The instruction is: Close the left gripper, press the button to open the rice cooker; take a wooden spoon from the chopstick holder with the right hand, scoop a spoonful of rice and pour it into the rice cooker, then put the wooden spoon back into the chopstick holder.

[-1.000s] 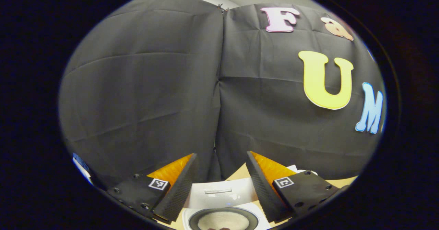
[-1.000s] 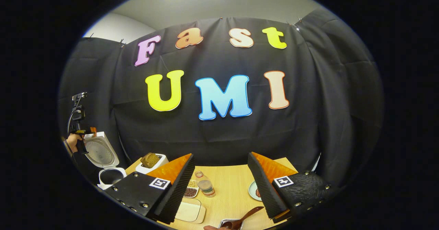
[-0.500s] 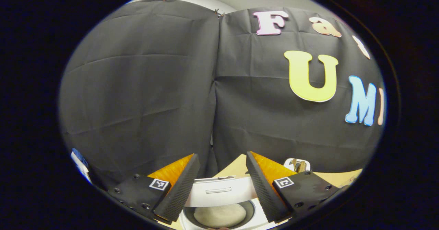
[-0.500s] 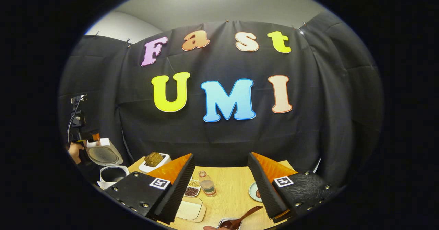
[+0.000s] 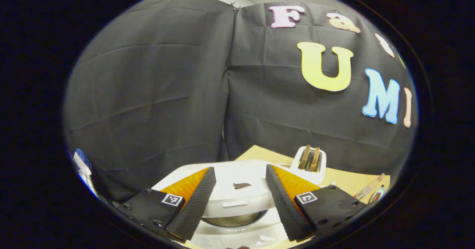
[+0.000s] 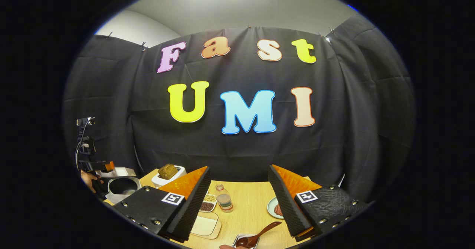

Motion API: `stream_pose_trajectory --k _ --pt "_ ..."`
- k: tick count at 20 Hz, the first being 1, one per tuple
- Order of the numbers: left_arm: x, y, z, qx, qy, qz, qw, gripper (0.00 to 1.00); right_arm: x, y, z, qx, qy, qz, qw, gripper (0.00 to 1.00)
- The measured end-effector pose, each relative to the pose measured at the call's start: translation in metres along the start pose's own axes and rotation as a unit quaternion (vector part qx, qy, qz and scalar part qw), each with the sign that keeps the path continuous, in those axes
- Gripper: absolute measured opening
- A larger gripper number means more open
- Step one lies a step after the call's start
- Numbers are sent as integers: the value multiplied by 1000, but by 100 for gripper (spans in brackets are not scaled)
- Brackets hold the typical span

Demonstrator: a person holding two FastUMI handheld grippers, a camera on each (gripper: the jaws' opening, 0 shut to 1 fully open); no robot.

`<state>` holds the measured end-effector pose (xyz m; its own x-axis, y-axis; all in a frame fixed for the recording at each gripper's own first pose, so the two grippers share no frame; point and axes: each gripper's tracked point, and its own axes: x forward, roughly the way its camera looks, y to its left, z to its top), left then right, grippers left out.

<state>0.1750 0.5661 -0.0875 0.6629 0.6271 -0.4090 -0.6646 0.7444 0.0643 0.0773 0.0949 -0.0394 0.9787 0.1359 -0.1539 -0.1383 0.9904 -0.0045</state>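
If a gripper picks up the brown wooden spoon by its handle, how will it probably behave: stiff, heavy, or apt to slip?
The brown wooden spoon looks rigid, so it should not bend. Its handle is thin and its surface looks glossy, so it may twist or slip between the fingers. Its bowl rests in a small metal container and the handle slants up, so it seems light and may tip out if nudged.

Both the left gripper (image 5: 237, 200) and right gripper (image 6: 237, 200) show wedge fingers with ribbed inner faces, black bolted mounts with silver screws, and square white coded markers.
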Motion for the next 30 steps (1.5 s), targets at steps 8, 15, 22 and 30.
stream_pose_trajectory --k 8,15,22,30 --pt "-2 -9 -22 10 16 -10 1000 95 -6 -6 -8 16 12 -5 1000 94" --pt "-3 -11 -33 19 18 -20 999 95 -9 -5 -4 0 7 -6 1000 94" --pt "0 -19 -63 22 41 -41 998 96 -10 -5 -8 -4 13 -7 1000 94" --pt "6 -18 -79 43 56 -47 996 96 -8 1 -6 -2 12 -4 1000 94"
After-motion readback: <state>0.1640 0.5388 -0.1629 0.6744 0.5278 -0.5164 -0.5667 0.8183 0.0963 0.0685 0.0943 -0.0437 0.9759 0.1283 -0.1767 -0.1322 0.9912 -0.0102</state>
